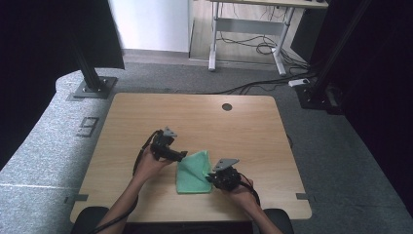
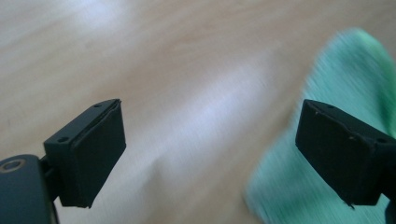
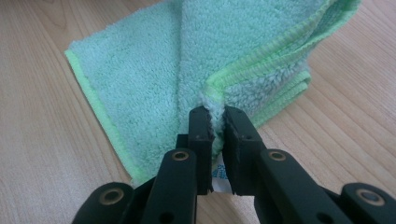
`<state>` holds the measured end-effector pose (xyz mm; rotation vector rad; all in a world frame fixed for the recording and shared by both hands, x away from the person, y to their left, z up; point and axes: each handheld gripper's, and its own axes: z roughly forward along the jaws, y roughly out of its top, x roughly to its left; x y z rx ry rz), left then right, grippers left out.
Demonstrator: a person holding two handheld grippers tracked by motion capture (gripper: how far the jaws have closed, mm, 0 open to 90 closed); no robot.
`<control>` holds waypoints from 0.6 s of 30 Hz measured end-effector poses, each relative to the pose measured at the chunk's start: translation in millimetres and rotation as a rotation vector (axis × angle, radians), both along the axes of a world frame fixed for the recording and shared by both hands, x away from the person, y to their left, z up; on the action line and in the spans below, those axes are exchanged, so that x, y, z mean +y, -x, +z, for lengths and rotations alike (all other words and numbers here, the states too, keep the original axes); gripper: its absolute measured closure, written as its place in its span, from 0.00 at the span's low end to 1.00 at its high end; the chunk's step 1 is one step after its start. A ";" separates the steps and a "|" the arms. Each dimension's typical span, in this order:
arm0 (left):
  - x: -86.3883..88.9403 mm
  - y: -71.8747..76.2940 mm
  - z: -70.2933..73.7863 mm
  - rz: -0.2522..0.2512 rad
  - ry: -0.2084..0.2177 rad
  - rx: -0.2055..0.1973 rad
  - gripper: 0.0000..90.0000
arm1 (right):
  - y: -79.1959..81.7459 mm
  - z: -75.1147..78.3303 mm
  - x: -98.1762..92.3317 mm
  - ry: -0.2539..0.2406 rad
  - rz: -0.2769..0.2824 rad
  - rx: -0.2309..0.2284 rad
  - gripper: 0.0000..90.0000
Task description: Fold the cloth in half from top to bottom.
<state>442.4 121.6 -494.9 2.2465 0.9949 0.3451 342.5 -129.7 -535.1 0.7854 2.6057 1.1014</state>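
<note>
Folding green cloth [image 1: 194, 171] on wooden surface [image 1: 243, 126]: right gripper [image 3: 217, 116] fingers pinch raised corner, left gripper [image 1: 181, 156] fingers wide, empty (just beside cloth edge). Best keep pinch firm, carry corner across low, align hems before release.

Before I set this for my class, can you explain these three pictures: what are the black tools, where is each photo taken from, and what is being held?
A person sits at a wooden table with a hand-held claw in each hand. One picture looks down from above. The other two come from cameras riding on each claw, looking along its black jaws. A green cloth lies on the table. The right claw is pinched shut on the cloth's edge and lifts it a little. The left claw is open and holds nothing, with the cloth just beside it.
</note>
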 end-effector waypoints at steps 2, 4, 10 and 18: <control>-11.9 -14.1 -3.2 -0.008 -0.025 0.014 0.10 | 0.4 -0.2 -0.1 -0.002 -0.003 -0.002 0.89; -22.6 -24.8 -8.7 -0.020 -0.043 0.036 0.10 | 0.8 -0.3 -0.3 -0.003 -0.004 -0.002 0.89; -31.5 -31.9 -22.3 -0.079 -0.044 0.133 0.13 | 0.7 -0.6 -1.1 -0.009 -0.006 0.003 0.89; -21.2 -14.5 -14.7 -0.140 -0.019 0.164 0.15 | 1.2 0.5 -2.4 -0.023 -0.001 0.007 0.84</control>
